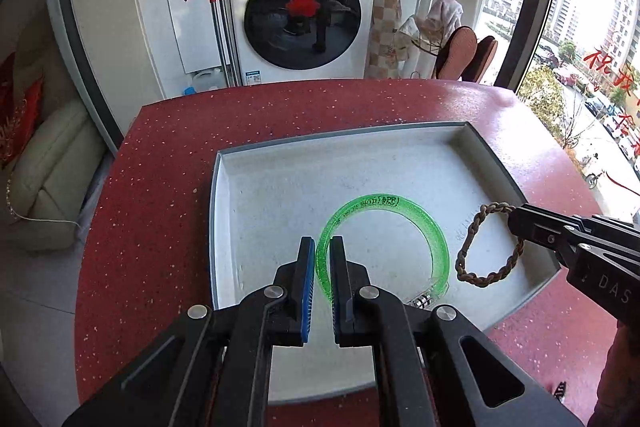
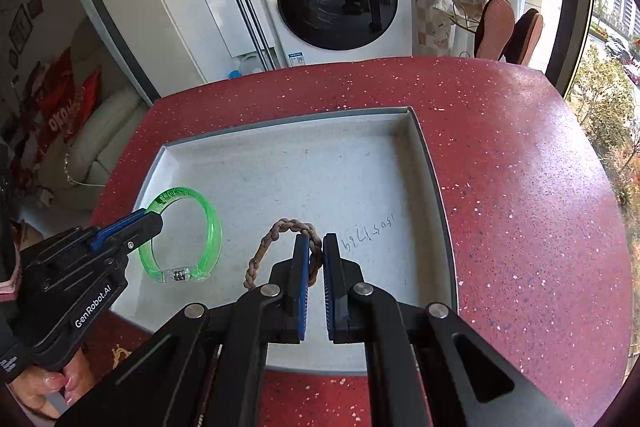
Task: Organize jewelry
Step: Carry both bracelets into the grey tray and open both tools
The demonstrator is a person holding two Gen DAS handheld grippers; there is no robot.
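A clear green bangle (image 1: 416,215) lies over the white tray (image 1: 280,187) on the red table. My left gripper (image 1: 322,247) is shut on the bangle's left rim. A brown braided bracelet (image 1: 472,239) hangs at the tray's right side, its top end held by my right gripper (image 1: 516,217). In the right wrist view my right gripper (image 2: 316,243) is shut on the braided bracelet (image 2: 276,231), which loops out to the left of the fingers. The green bangle (image 2: 212,227) and the left gripper (image 2: 154,217) show at the left of the tray (image 2: 320,163).
The red speckled table (image 2: 520,187) rounds off at the far edge and right. Handwriting (image 2: 368,231) marks the tray floor. Behind the table stand a washing machine (image 1: 300,7), a mop (image 1: 220,19) and a chair (image 1: 468,51). A window is at the right.
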